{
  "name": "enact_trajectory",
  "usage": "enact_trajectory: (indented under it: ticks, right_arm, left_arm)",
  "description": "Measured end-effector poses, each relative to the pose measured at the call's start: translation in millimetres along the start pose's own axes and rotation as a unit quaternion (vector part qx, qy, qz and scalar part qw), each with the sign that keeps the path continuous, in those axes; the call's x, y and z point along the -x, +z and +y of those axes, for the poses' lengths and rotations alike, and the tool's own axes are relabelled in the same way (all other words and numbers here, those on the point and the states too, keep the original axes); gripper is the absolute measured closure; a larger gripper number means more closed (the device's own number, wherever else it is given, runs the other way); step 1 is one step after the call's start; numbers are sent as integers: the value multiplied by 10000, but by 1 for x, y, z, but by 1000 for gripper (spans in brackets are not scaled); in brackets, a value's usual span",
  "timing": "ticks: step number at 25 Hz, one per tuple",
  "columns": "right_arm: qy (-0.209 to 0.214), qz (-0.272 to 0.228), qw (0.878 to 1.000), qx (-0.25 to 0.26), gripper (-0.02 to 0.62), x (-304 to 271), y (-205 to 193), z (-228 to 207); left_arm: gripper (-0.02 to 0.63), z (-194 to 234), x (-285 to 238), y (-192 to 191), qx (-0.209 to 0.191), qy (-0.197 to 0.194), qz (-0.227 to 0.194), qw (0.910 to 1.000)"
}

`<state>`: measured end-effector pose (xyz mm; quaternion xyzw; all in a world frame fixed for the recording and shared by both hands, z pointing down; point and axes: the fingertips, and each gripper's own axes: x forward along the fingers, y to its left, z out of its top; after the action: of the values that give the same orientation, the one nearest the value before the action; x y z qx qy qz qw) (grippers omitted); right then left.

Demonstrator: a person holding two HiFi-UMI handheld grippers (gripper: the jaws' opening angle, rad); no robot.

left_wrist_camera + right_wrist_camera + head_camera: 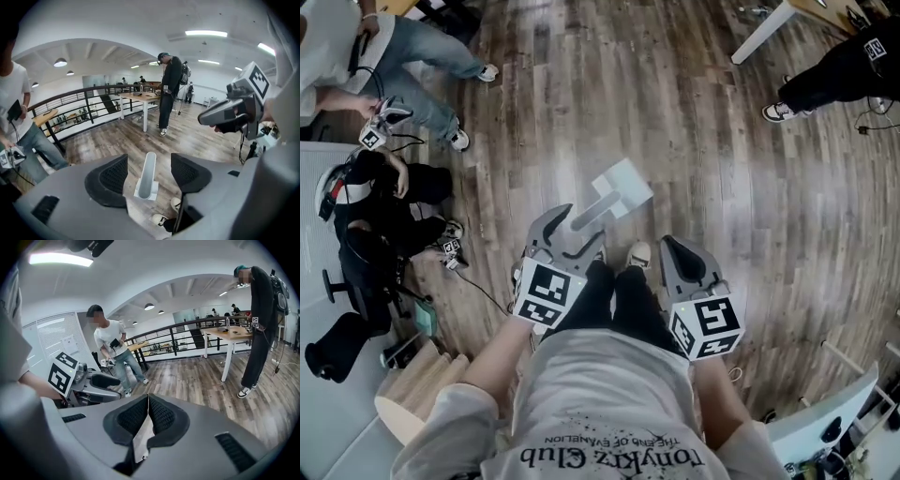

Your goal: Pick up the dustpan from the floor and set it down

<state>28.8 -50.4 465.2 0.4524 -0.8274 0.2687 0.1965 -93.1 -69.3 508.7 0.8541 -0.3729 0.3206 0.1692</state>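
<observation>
The pale grey dustpan point(622, 187) lies on the wooden floor just ahead of my feet, its handle point(586, 217) running back toward me. My left gripper point(572, 225) is open, and the trough-shaped handle point(149, 174) sits in the gap between the two dark pads point(111, 177) without touching either. My right gripper point(672, 248) hangs beside it, to the right, with its jaws shut and nothing between them point(147, 403). Each gripper shows in the other's view: the right one point(229, 113) and the left one point(96, 380).
My shoes point(638, 254) stand right behind the dustpan. People sit and crouch at the left point(389, 202), with cables on the floor. Another person's legs point(825, 82) and a white table leg point(763, 33) are at the far right. A pale wooden object point(417, 386) stands near left.
</observation>
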Motion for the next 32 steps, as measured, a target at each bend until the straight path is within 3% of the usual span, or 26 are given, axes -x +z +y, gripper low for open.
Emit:
enact_trajectory:
  ticks: [14, 32]
  right_arm:
    - [-213, 173, 9989, -367, 569, -17, -21, -17]
    - [-379, 296, 9970, -611, 569, -22, -35, -38]
  left_arm:
    - [302, 4, -80, -49, -133, -790, 979, 9920]
    - [308, -4, -118, -74, -320, -1151, 1578, 9802]
